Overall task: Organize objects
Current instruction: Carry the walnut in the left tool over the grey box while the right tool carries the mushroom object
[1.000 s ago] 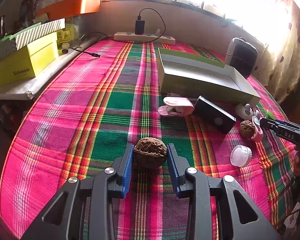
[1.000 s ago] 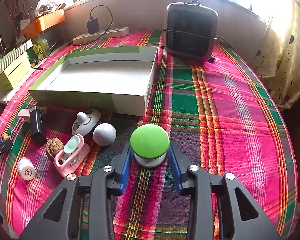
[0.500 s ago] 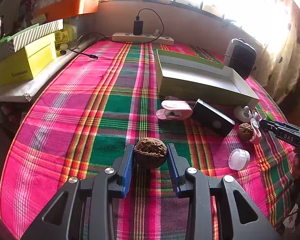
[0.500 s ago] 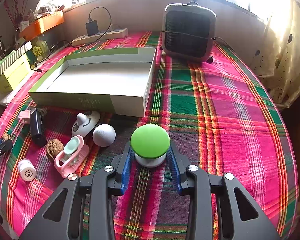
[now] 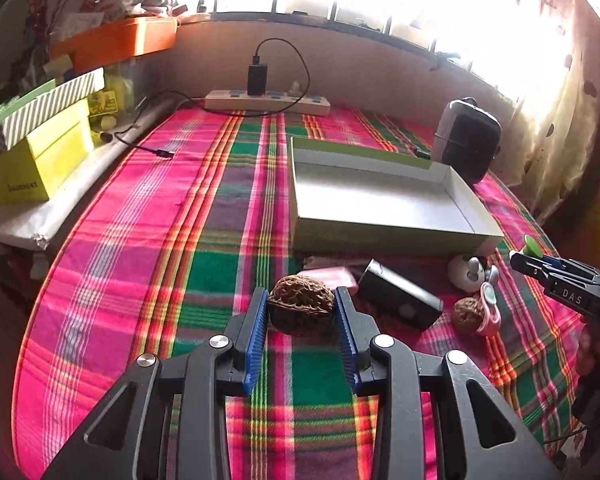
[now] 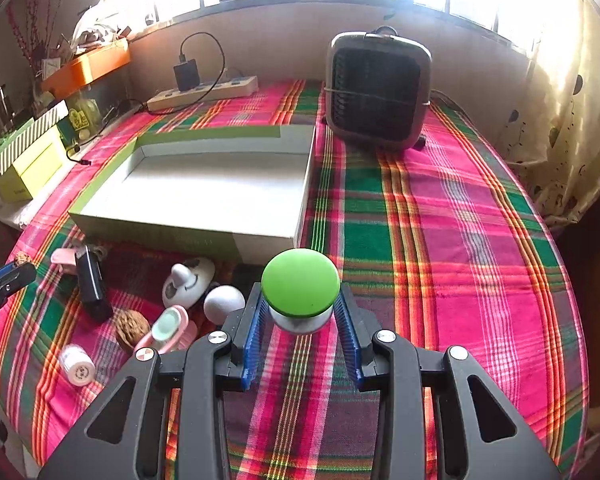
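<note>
My left gripper (image 5: 301, 306) is shut on a brown walnut (image 5: 301, 309) and holds it above the plaid cloth, short of the open green box (image 5: 380, 196). My right gripper (image 6: 300, 312) is shut on a green-topped white knob (image 6: 300, 288) and holds it just in front of the same box (image 6: 204, 196). On the cloth before the box lie a second walnut (image 6: 130, 328), a pink clip (image 6: 168, 332), a white ball (image 6: 224, 304), a white figure (image 6: 186, 282), a black block (image 6: 92, 284) and a small white jar (image 6: 77, 364).
A dark fan heater (image 6: 378, 92) stands behind the box on the right. A power strip (image 5: 266, 102) with a charger lies at the back wall. Yellow and striped boxes (image 5: 40, 152) sit on a ledge at the left. A curtain (image 6: 568, 132) hangs at the right.
Both grippers have risen and moved forward toward the box with their objects still held. The things on the cloth have not moved.
</note>
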`<state>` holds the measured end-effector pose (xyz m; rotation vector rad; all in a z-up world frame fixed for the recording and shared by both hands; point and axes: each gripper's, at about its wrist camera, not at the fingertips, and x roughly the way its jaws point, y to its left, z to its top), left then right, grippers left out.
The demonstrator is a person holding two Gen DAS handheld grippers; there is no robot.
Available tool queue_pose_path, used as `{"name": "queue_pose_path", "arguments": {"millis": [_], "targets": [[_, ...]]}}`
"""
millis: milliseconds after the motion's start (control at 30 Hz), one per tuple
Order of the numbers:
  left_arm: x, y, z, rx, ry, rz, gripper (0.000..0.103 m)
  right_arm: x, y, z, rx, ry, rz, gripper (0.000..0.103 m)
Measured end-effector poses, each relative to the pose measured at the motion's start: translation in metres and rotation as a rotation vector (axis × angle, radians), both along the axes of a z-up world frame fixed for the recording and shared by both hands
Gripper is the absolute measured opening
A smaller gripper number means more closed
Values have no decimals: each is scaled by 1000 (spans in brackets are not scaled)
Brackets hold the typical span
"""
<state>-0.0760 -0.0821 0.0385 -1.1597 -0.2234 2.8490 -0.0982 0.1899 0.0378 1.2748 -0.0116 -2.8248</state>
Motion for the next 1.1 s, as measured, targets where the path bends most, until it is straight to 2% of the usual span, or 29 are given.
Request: {"name": "queue_pose_path", "arguments": {"millis": [667, 1100], "targets": [[-73, 16, 23, -2, 15, -62, 30, -45, -11, 26, -6, 36, 16, 35], [-129, 31, 16, -5, -18, -74, 31, -99, -26, 14, -13, 8, 31, 35]]}}
